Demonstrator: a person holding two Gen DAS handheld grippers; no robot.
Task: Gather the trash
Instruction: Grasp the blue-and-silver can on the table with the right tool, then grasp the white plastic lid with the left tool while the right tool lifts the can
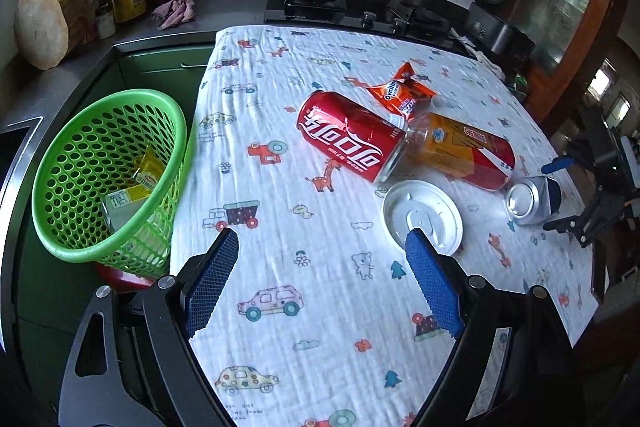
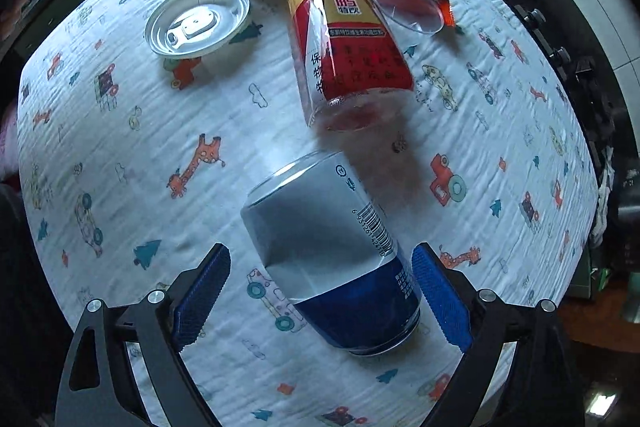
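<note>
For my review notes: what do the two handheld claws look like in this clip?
Both look alike. The left claw has two flat fingers faced with blue dimpled pads on black angular linkage arms, joined by round silver pins, with triangular cut-outs in the outer plates. The right claw shows the same build. No cables, markings or sleeves show clearly.

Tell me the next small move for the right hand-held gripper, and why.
Probably lower the right hand-held gripper a little and close it on the silver-and-blue can. The can lies on its side on the printed cloth between the open fingers, and neither pad appears to press it yet. Once gripped, it can go to the green basket, which already holds some trash.
</note>
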